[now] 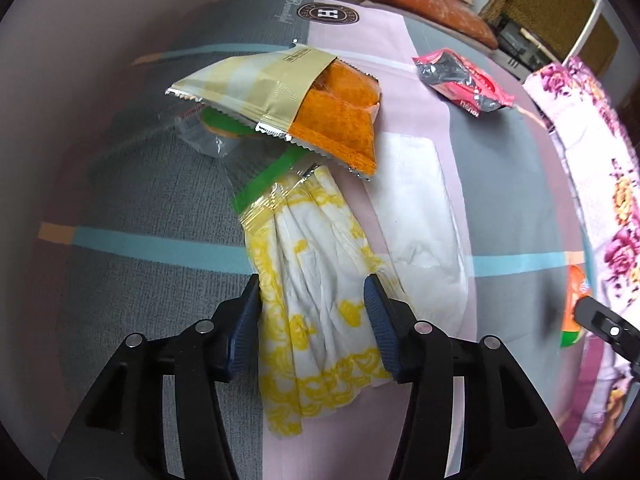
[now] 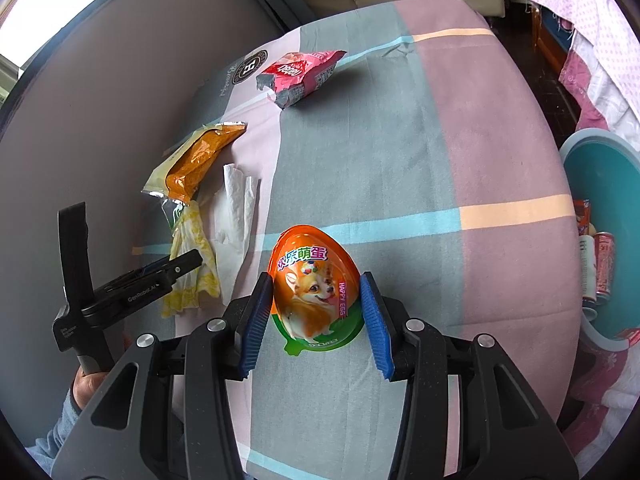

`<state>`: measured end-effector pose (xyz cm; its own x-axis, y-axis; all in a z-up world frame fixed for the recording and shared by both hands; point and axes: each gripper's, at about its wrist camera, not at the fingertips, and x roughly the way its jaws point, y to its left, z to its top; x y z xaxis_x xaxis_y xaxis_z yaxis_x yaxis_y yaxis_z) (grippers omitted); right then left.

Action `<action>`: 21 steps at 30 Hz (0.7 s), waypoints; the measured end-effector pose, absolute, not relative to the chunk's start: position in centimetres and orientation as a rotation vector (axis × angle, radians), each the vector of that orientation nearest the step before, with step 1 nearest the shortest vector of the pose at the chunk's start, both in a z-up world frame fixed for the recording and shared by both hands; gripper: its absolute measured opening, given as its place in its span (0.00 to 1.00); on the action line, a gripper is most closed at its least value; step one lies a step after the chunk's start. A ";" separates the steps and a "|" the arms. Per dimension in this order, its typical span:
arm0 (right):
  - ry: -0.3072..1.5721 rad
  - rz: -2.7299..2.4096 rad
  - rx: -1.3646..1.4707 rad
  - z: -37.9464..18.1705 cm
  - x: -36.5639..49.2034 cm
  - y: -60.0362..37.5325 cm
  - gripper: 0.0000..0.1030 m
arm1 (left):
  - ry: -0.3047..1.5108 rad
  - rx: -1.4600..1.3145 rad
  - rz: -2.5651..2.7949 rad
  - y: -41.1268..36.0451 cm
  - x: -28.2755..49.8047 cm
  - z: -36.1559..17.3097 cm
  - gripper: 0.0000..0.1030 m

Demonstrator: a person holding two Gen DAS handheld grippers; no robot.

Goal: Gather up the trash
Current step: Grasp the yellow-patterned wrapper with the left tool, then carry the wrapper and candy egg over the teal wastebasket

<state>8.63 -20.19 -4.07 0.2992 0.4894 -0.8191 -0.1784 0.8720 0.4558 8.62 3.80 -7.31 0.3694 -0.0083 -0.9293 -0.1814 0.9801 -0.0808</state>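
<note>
- Nearest in the right wrist view, the right gripper (image 2: 318,316) clamps an orange egg-shaped toy capsule (image 2: 314,280) with a corgi printed on it; both blue pads press its sides, and its green lower rim sits low between the fingers.
- In the left wrist view, the left gripper (image 1: 312,316) has its blue pads against the two edges of a crumpled white-and-yellow wrapper (image 1: 316,288); the wrapper's near end hangs loose between the fingers, and whether it is lifted off the bed cannot be told.
- Just right of that wrapper lies a white tissue (image 1: 420,216), partly tucked under it.
- Beyond, an opened orange-and-cream snack bag (image 1: 304,100) lies over a clear wrapper with green strips (image 1: 248,168), hiding much of it.
- Farther right sits a crushed red packet (image 1: 464,80), its print too distorted to read.
- All rest on a bed sheet (image 2: 380,160) of grey and pink blocks.
- At the right edge, a teal basin (image 2: 600,184) holding cans is cut off by the frame.
</note>
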 end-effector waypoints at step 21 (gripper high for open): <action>1.086 0.383 0.349 -1.5 6.0 -24.9 0.41 | 1.128 -0.257 -0.346 -1.0 1.8 -2.0 0.08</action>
